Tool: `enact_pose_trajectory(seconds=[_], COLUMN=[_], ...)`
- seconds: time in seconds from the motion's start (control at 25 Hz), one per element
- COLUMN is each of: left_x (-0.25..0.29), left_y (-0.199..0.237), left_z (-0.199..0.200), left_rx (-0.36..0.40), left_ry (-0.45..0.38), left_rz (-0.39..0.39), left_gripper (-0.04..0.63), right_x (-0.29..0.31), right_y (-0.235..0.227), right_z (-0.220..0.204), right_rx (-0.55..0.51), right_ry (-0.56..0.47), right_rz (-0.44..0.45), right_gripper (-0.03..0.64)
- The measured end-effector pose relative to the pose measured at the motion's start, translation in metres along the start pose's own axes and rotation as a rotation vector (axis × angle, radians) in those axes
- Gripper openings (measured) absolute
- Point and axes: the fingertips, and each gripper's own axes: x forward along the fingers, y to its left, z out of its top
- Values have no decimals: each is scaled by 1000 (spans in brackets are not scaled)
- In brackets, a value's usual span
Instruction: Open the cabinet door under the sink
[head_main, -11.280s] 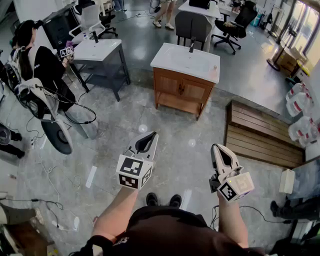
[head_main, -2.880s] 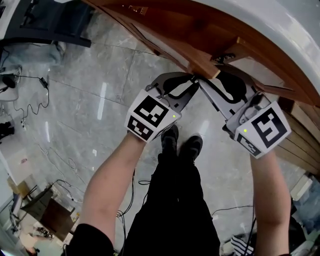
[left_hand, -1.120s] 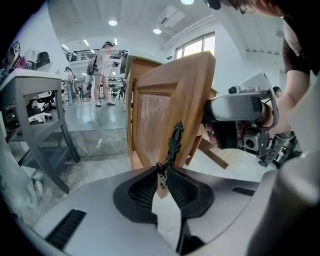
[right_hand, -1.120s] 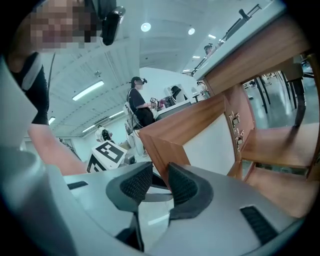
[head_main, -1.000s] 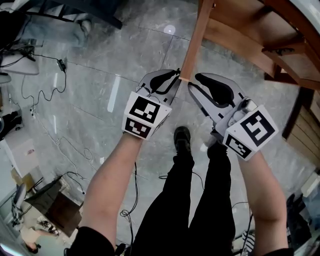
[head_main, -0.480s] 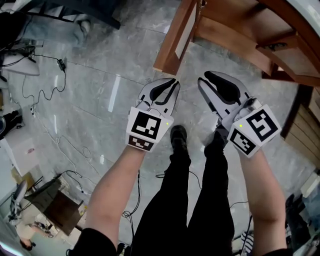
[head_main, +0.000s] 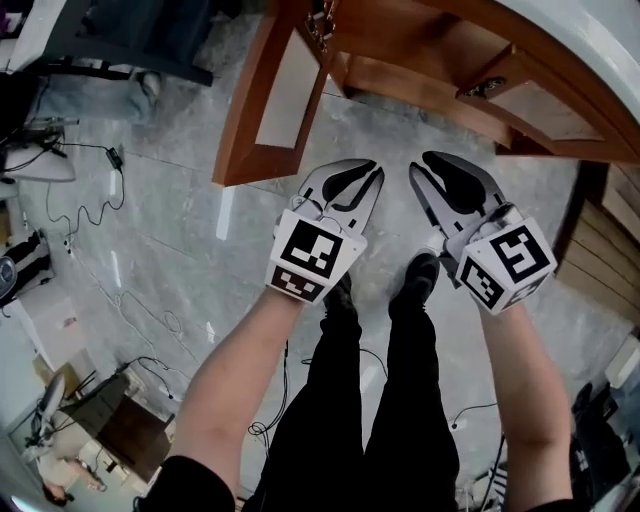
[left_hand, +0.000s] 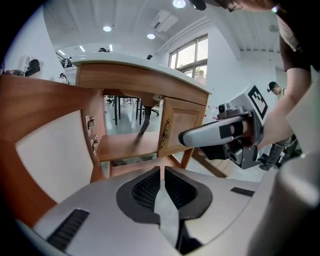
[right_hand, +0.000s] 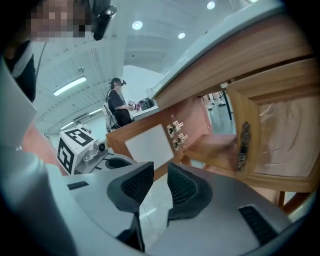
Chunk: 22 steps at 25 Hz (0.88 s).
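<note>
- Since the left cabinet door (head_main: 262, 100) stands swung wide at 11 o'clock, the task looks done; the right door (head_main: 545, 110) at 1 o'clock is shut.
- Left hand-held gripper (head_main: 366, 178): jaws just closed to a slit, empty.
- Right hand-held gripper (head_main: 436, 166): jaws just narrowed, apart, empty.

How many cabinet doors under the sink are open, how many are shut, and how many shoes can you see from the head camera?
Open cabinet door: 1
Shut cabinet door: 1
Shoes: 2, left shoe and right shoe
Total: 4
</note>
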Motion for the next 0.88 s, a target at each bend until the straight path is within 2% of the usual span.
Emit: enact_pose_trajectory(seconds=[0.2, 0.36, 0.6, 0.72, 0.88], left_x=[49, 79, 117, 127, 134], left_y=[5, 15, 16, 21, 27], left_z=[39, 61, 77, 85, 91], left_rx=[-14, -65, -38, -25, 39], left_ry=[-23, -64, -47, -41, -30], left_rz=[46, 80, 7, -26, -81], left_gripper=[40, 40, 40, 40, 40], right_x=[-30, -36, -25, -16, -2], right_y=[-70, -107, -149, -171, -188], right_z=[2, 2, 0, 2, 7], right_rx=[45, 71, 84, 145, 206], right_ry=[-9, 5, 12, -20, -77], right_rz=[-100, -185, -324, -393, -465], right_gripper=[101, 101, 101, 107, 118])
